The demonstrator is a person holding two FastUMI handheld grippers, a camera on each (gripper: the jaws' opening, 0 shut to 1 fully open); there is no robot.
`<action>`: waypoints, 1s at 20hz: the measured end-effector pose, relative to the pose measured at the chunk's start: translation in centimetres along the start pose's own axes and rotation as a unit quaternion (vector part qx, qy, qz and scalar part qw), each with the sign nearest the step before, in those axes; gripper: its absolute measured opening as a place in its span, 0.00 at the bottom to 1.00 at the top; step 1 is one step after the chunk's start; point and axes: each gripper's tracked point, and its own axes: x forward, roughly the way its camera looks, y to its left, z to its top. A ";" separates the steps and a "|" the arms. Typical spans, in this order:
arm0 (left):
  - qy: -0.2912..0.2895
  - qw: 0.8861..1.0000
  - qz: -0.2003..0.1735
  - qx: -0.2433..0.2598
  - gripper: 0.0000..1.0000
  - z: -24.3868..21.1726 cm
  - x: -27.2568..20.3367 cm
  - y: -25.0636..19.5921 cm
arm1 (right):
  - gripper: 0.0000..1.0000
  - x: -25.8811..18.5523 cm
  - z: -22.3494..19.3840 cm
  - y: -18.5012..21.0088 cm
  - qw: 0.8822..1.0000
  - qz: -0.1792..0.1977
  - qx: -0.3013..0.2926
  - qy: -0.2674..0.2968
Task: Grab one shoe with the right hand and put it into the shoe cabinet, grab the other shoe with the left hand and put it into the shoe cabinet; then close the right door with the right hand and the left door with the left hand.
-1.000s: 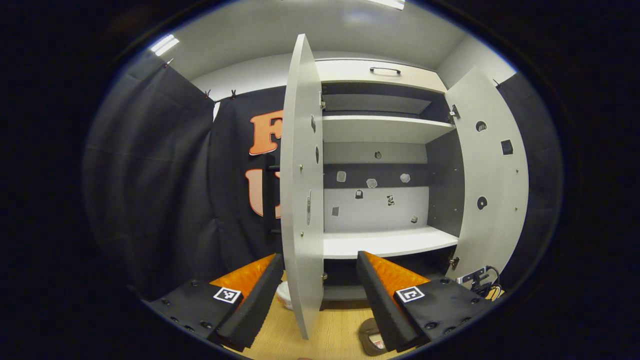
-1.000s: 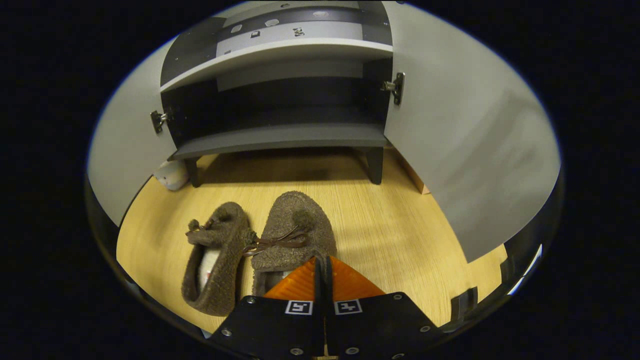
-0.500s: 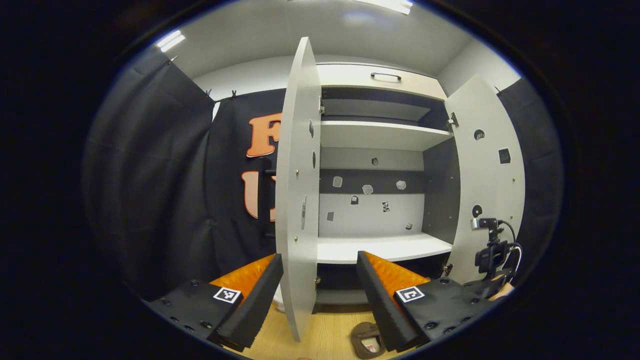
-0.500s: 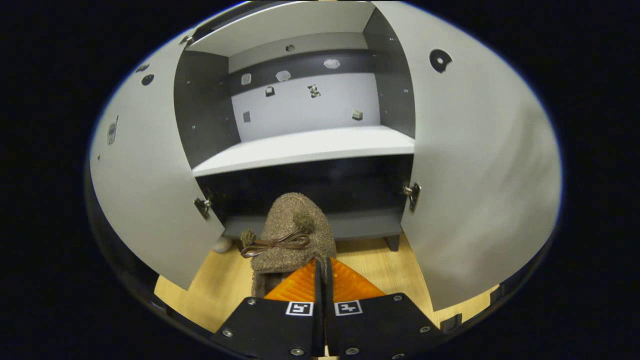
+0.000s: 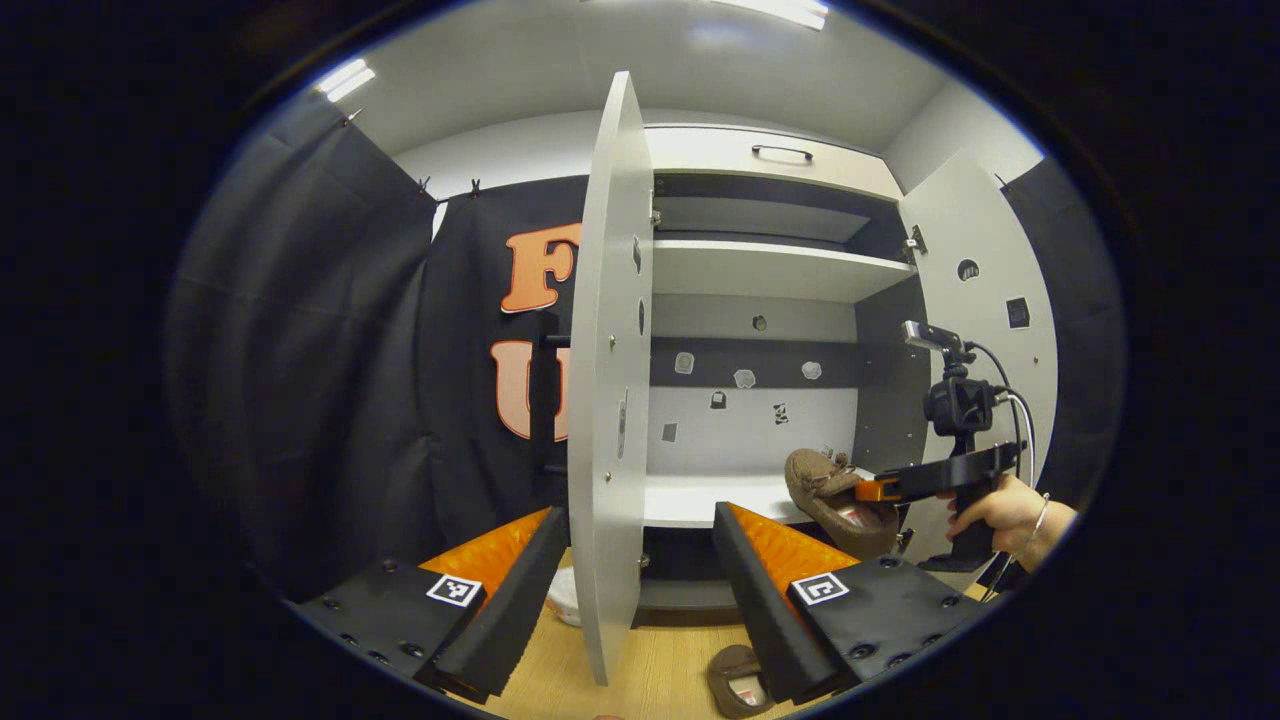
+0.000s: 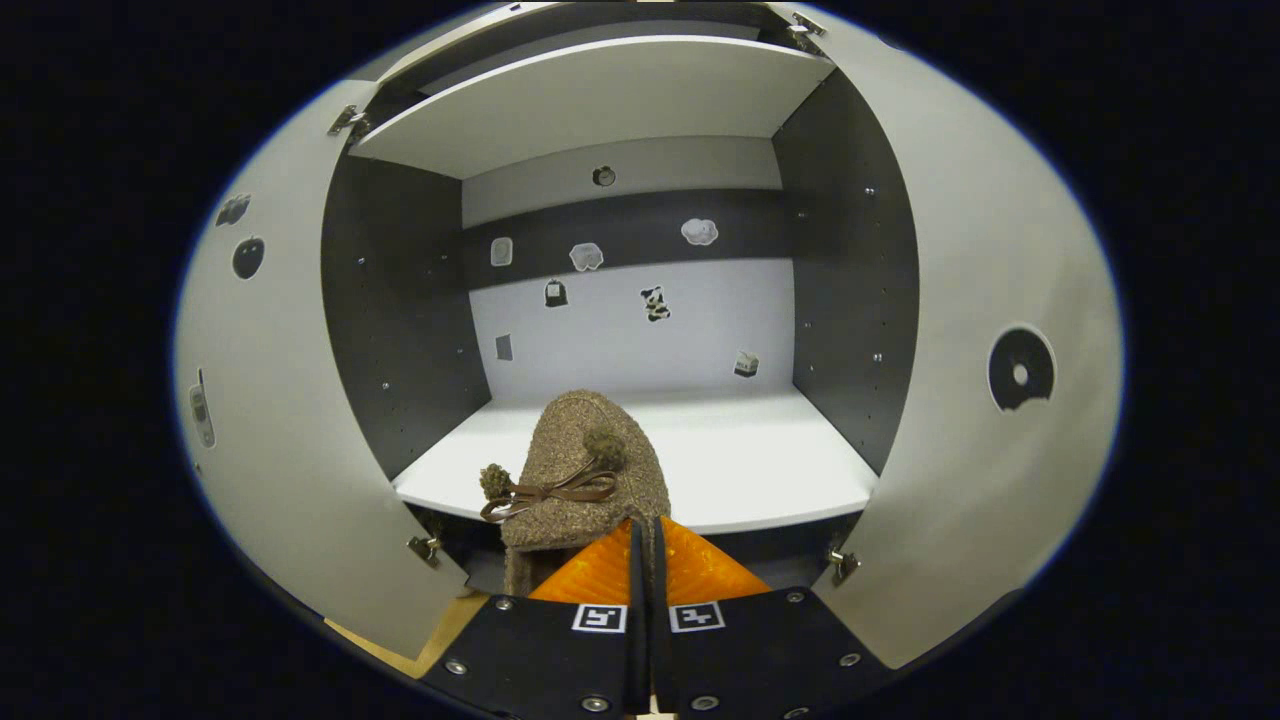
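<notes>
My right gripper (image 6: 646, 535) is shut on the edge of a fuzzy brown shoe (image 6: 582, 475) with a bow. It holds the shoe in the air at the front edge of the cabinet's white middle shelf (image 6: 760, 470). In the left gripper view the same shoe (image 5: 830, 488) hangs from the right gripper (image 5: 868, 490), held by a hand (image 5: 1005, 515) before the open cabinet. My left gripper (image 5: 640, 545) stands open with nothing between its fingers. The lower edge of the open left door (image 5: 605, 400) stands beyond its gap. The other brown shoe (image 5: 738, 680) lies on the wooden floor below.
Both cabinet doors stand wide open, the right door (image 6: 1000, 400) at my right side. An upper shelf (image 5: 770, 270) and a dark bottom shelf (image 5: 680, 595) are in the cabinet. A small white thing (image 5: 565, 598) lies on the floor by the left door.
My right gripper has lifted the shoe from the floor up to the middle shelf's height, toward the cabinet. The left gripper has barely moved and stays open.
</notes>
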 end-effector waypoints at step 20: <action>0.016 1.000 -0.003 -0.001 0.97 -1.5 1.9 -0.4 | 0.39 10.8 6.1 -2.9 0.998 -0.054 0.000 -0.019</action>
